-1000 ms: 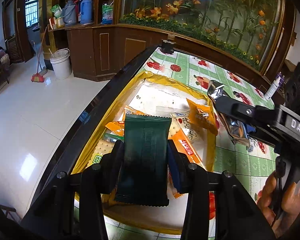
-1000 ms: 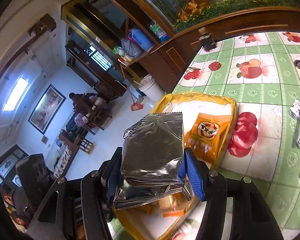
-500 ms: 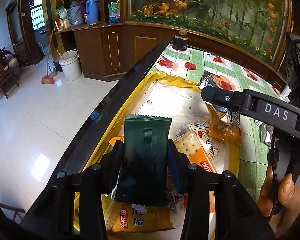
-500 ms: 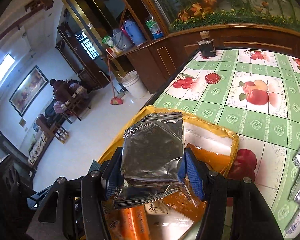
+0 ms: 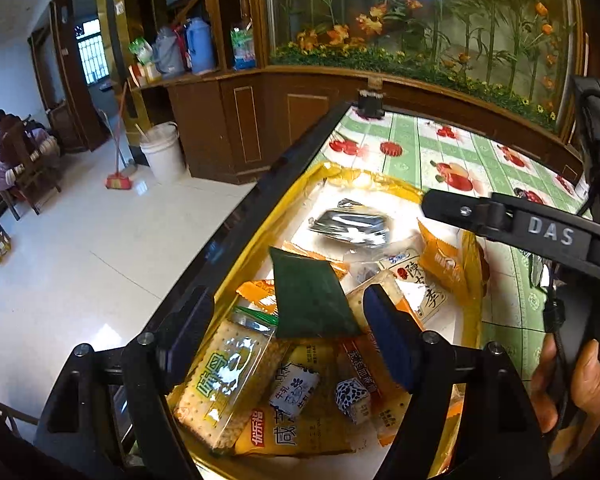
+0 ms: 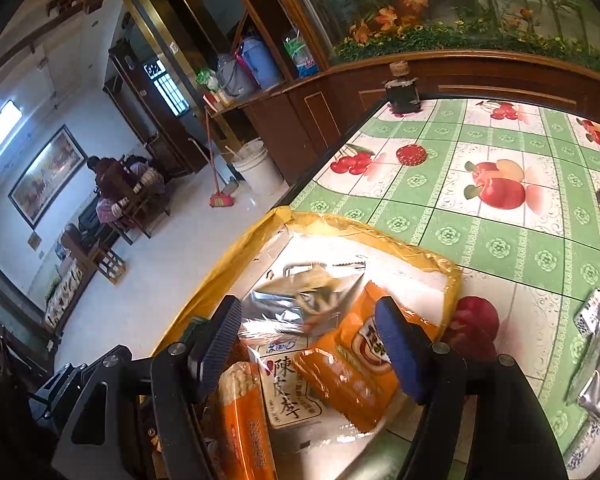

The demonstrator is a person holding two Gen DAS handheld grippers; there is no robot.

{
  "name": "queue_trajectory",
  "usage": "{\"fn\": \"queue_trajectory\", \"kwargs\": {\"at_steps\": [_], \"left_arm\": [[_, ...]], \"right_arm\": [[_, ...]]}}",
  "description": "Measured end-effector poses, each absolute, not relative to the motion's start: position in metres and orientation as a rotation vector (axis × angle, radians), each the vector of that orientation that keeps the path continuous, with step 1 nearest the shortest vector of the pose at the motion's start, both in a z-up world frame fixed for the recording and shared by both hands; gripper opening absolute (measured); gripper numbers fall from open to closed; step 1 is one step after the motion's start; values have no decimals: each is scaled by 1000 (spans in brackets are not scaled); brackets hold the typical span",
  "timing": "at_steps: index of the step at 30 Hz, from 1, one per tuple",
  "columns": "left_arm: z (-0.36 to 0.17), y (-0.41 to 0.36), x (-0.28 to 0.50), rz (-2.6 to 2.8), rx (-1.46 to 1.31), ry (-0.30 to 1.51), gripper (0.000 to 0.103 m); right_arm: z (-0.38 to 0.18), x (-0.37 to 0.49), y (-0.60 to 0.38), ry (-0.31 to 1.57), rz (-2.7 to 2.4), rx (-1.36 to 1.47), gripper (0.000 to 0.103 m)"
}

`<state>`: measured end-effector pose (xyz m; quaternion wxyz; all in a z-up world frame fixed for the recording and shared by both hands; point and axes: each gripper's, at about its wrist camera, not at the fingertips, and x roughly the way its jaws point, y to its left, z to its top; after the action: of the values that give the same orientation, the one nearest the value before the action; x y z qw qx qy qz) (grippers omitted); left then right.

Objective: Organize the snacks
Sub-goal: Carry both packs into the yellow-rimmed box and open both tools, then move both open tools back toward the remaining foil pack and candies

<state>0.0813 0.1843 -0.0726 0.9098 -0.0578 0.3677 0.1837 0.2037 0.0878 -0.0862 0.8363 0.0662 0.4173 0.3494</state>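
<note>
Tiled room, white glossy floor; a table (image 6: 500,216) under a green-checked oilcloth printed with cherries and apples runs from lower centre to upper right in both views. Dark wood cabinets and a planted glass case fill the top.

Left wrist view, nearest: left gripper (image 5: 288,344) at bottom centre, jaws spread wide, having just been opening. Nothing pressed between the pads. The dark green packet (image 5: 310,296) lies loose between and just beyond the fingertips, tilted, resting on the heap of snacks. Under it, lower frame: a clear-wrapped cracker pack (image 5: 224,380), yellow and orange sachets, small wrapped sweets. All sit inside the shallow tray (image 5: 260,236) with yellow-taped rim, set at the table's near edge.

Further in, centre frame: silver foil bag (image 5: 350,224) lying on the tray's white floor. Right of it, an orange sachet (image 5: 440,260). The right gripper's black arm crosses the right side; a hand (image 5: 572,384) grips its handle at lower right.

Right wrist view: right gripper (image 6: 312,348) at bottom centre, jaws parted, just been opening, pads clear of the foil bag, which lies crumpled in the tray just past the fingertips.

Far: a white bucket (image 5: 162,152) and broom on the floor, upper left; a seated person at far left.
</note>
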Motion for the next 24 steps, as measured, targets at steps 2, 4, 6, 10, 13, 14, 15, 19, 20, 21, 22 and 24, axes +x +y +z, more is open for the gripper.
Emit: {"fn": "queue_trajectory", "kwargs": {"at_steps": [2,4,6,10,13,14,15,19,20,21,22,24], "left_arm": [[-67,184,77,384,-124,737,77],[-61,179,71,399,-112,715,78],[-56,173,68,396,-98,696,78],[-46,162,62,370,-98,663,80],[-42,148,60,361,-68,651,80],[-41,144,60,361,-60,648,80],[-39,140,60,354,-55,647,80],[-34,127,58,332,-42,634,80],[-32,122,58,326,-39,629,80],[-31,119,58,321,-36,626,80],[-30,116,58,317,-33,623,80],[-28,108,58,310,-25,615,80]], "right_arm": [[-80,197,70,863,750,196,71],[-74,191,51,846,758,261,72],[-70,184,27,824,763,338,75],[-62,171,-18,778,734,467,78],[-58,161,-42,752,712,504,78],[-57,158,-51,743,705,511,79],[-57,155,-58,735,699,520,79],[-56,140,-91,708,671,572,80],[-55,137,-99,703,658,569,80],[-54,135,-104,697,649,568,80],[-53,133,-110,691,641,569,81],[-51,126,-125,676,618,573,82]]}}
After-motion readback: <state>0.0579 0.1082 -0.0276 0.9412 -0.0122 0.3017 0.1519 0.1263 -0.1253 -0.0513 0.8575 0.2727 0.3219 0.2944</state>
